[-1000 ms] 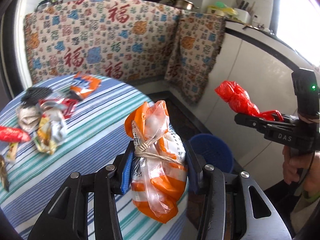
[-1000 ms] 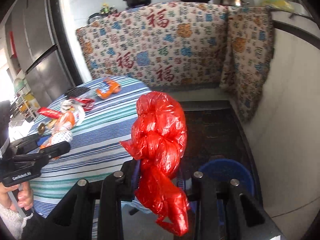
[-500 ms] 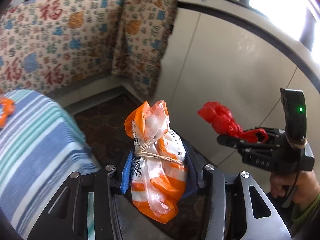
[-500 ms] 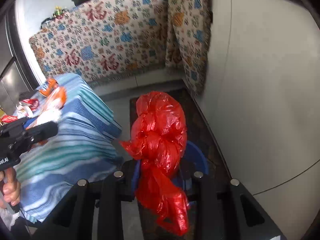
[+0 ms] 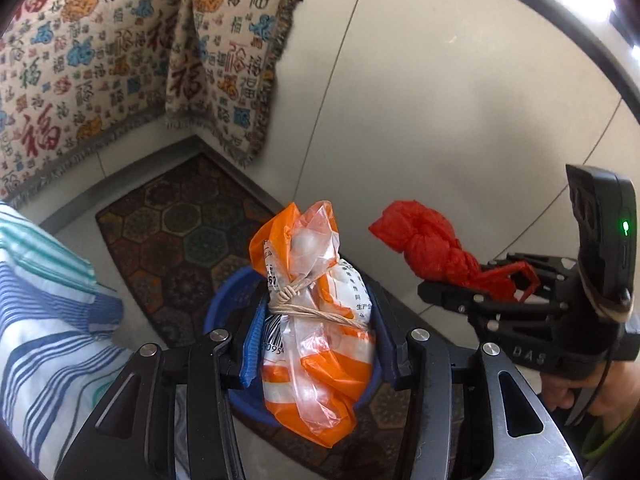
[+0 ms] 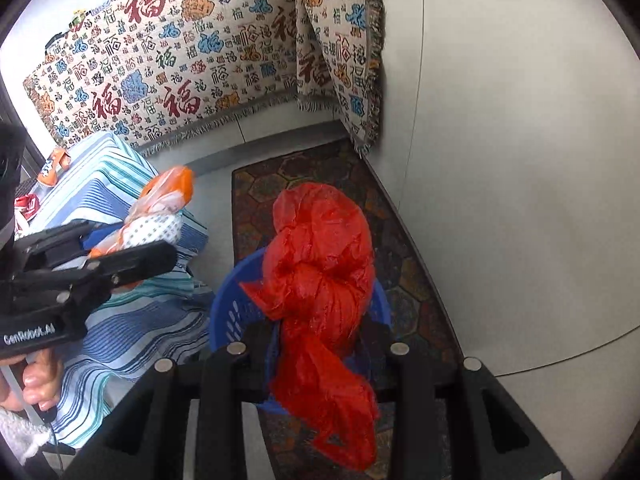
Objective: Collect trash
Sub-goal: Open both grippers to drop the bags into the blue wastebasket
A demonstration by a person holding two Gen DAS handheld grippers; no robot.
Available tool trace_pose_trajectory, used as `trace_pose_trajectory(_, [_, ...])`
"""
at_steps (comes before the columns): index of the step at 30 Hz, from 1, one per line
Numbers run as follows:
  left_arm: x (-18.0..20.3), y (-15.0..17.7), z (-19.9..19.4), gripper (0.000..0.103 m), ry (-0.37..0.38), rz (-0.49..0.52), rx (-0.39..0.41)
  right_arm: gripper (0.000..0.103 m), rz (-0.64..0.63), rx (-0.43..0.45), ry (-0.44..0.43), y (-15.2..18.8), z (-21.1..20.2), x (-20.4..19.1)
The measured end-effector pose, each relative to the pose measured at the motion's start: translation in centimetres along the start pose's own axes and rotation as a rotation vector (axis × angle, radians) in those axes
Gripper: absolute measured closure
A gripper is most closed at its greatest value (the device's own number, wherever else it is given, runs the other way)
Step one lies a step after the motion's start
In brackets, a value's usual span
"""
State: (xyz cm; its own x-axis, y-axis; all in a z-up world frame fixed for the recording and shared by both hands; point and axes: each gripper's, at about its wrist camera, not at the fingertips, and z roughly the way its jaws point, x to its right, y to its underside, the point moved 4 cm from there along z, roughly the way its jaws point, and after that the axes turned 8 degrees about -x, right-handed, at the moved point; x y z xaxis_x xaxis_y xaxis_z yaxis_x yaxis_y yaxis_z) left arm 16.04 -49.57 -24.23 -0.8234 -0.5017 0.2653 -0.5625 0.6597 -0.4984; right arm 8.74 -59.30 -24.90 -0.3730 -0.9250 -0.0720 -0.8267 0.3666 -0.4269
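Below, blue basket [image 6: 232,312], patterned mat [image 6: 416,280], striped tablecloth [image 6: 132,320]

Patterned rug [image 5: 188,240] beside white wall [image 5: 460,128]

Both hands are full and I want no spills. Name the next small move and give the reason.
Probably open the left gripper and drop the orange bag: the blue basket shows right beneath it on the mat. The right gripper holds the red bag over that basket too, so it can follow.

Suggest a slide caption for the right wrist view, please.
Right gripper holds a knotted red bag above the blue basket.
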Motion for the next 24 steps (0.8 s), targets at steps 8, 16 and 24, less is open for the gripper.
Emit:
trace_pose_trajectory(8, [-1.1, -0.7, 2.7, 0.028, 0.014, -0.007, -0.026, 0.045, -0.032, -0.003, 0.003, -0.2, 2.3, -0.2])
trace_pose_trajectory(16, [-2.1, -1.6, 1.3, 0.026, 0.029, -0.036, 0.017, 0.045, -0.028, 0.028, 0.024, -0.7, 1.6, -0.1])
trace_pose_trajectory(24, [-4.6, 1.8, -9.2, 0.017, -0.086, -0.099, 0.159, 0.043, -0.102, 0.200, 0.014, -2.7, -3.6, -4.1])
